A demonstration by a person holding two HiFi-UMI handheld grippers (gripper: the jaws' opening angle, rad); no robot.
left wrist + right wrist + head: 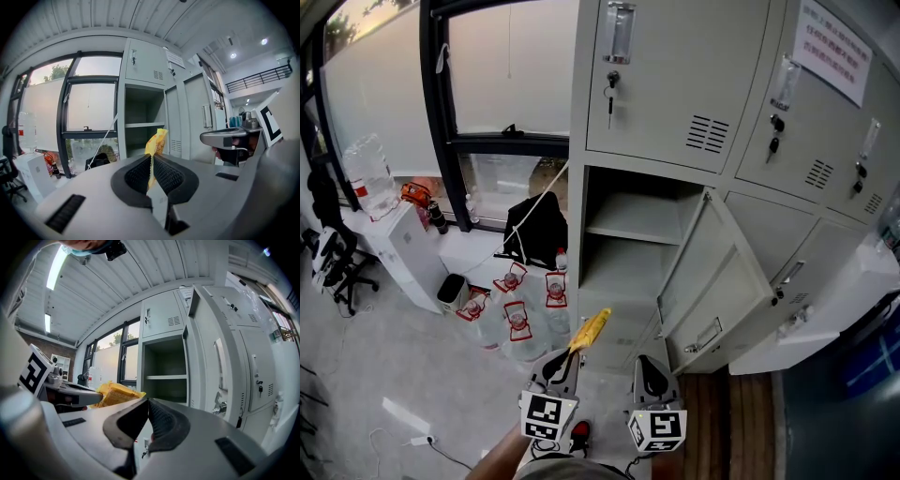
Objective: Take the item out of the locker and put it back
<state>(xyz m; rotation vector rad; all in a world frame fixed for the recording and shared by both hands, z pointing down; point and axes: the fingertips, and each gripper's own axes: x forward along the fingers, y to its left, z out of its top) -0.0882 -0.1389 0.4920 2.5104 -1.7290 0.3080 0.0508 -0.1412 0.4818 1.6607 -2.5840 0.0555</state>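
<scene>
At the lower middle of the head view, the left tongs (574,351) pinch a yellow packet (592,328) by its lower edge. It hangs in front of the open locker (579,234), well short of the shelf (639,231). The right tongs (649,373) sit closed on nothing just beside them. To return it well, I judge, keep the pinch firm, steer clear of the swung door (712,281), and lay the packet flat before letting go. The packet looks like thin, crinkly film with flat sealed edges. The locker is smooth grey sheet metal, square-cornered.
</scene>
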